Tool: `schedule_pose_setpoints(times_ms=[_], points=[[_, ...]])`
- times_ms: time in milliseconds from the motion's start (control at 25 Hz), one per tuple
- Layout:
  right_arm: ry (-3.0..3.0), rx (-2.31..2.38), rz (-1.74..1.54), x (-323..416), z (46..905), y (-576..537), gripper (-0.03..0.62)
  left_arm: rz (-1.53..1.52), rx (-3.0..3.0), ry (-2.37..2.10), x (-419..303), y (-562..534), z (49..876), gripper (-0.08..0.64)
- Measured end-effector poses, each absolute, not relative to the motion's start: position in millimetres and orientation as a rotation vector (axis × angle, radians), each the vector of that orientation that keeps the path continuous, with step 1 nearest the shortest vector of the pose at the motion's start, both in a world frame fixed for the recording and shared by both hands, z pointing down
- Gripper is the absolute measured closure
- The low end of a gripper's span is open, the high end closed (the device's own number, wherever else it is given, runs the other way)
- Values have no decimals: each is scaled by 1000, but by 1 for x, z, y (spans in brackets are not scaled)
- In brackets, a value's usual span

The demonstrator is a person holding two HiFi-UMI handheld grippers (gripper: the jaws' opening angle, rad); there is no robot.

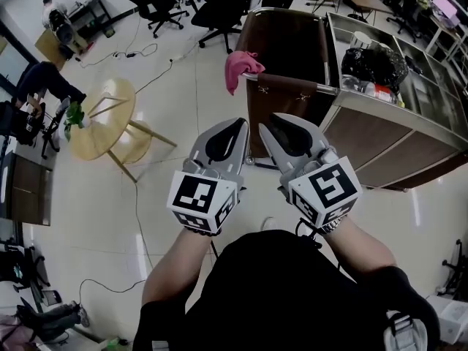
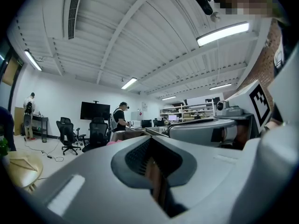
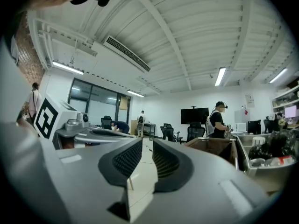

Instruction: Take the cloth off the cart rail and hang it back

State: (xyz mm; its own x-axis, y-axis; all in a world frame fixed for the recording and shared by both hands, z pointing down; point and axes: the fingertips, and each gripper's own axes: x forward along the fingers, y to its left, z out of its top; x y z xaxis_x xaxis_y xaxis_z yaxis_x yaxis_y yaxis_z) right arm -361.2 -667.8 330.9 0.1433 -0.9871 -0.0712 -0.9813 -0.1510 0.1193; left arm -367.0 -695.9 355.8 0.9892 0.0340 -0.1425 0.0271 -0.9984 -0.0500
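Observation:
A pink cloth [image 1: 241,68] hangs bunched over the near left end of the cart rail [image 1: 292,85] on a brown cart [image 1: 292,42]. Both grippers are held side by side, short of the cart and below the cloth in the head view. My left gripper [image 1: 235,125] has its jaws drawn together with only a thin slit between them and holds nothing. My right gripper [image 1: 269,121] stands slightly open, with bare floor showing through the gap in the right gripper view [image 3: 147,146]. In the left gripper view a sliver of the cloth [image 2: 112,143] peeks over the jaw.
The cart's metal top [image 1: 409,101] carries a black bag [image 1: 373,64] and small items. A round wooden table [image 1: 106,119] stands to the left, with office chairs [image 1: 157,2] and floor cables behind it. People work at the far left [image 1: 44,86], and one stands beyond the cart [image 3: 217,122].

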Motion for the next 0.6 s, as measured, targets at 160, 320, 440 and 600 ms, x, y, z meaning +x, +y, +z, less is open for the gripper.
schedule_pose_setpoints(times_ms=[160, 320, 440, 600], points=[[-2051, 2319, -178, -328, 335, -678, 503, 204, -3075, 14, -339, -706, 358, 561], [-2073, 2312, -152, -305, 345, -686, 489, 165, -3077, 39, -317, -713, 368, 561], [-2076, 2315, -137, -290, 343, -695, 486, 159, -3075, 51, -306, -720, 365, 561], [-2072, 2307, -105, -277, 349, -711, 483, 145, -3092, 63, -295, -736, 371, 561]])
